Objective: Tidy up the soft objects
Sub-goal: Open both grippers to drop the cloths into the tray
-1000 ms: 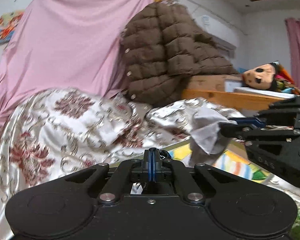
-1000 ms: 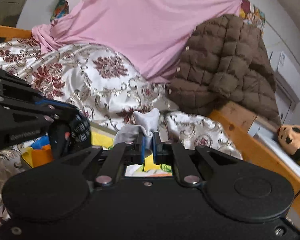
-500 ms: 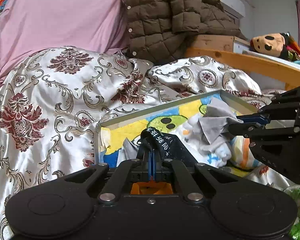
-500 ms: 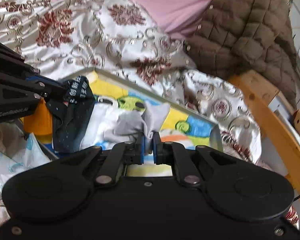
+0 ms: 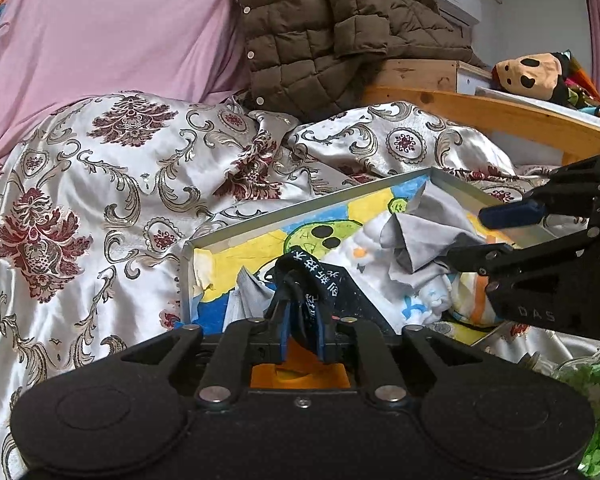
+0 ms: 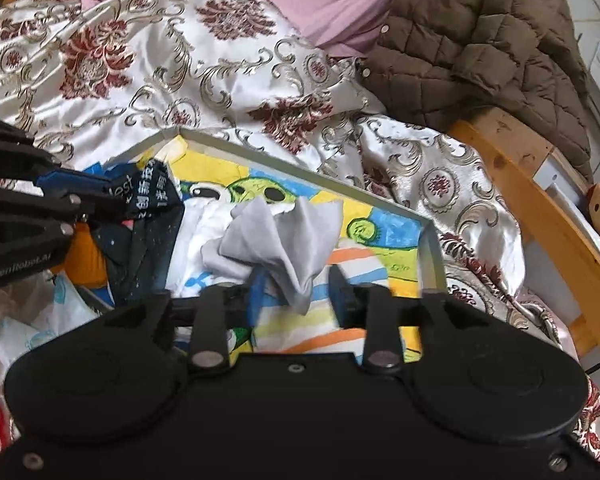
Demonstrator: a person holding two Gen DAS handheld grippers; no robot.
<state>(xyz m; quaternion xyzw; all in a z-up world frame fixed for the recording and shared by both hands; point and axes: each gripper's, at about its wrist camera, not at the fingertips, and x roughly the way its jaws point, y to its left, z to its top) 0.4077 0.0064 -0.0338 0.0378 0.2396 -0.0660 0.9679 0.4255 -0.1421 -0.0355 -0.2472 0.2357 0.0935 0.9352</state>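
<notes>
Both grippers sit low over the tray (image 6: 432, 248) on the bed, w/ cloth right at the fingers. Right gripper (image 6: 295, 292): fingers opening, a mid gap now, the grey cloth (image 6: 283, 240) hanging between them w/ its lowest tip in the gap, pads no longer pressing by the look of it; bulk of the cloth fans up and away from the fingers, resting on the white stuff in the tray. Left gripper (image 5: 303, 330): fingers opening too, narrow gap, the dark printed cloth (image 5: 320, 280) between them and draped out ahead, long axis running straight away from the fingers; can't tell if pads touch it. Judgement: each hand releases its own piece into the tray, so next move prob. turns on backing out w/o snagging. Tray's near edge is cut off by both gripper bodies; an orange thing (image 5: 300, 372) under the left fingers is mostly hidden. Farther: patterned satin bedspread (image 5: 99, 184), brown quilted jacket (image 5: 332, 28), pink sheet (image 5: 107, 28).
</notes>
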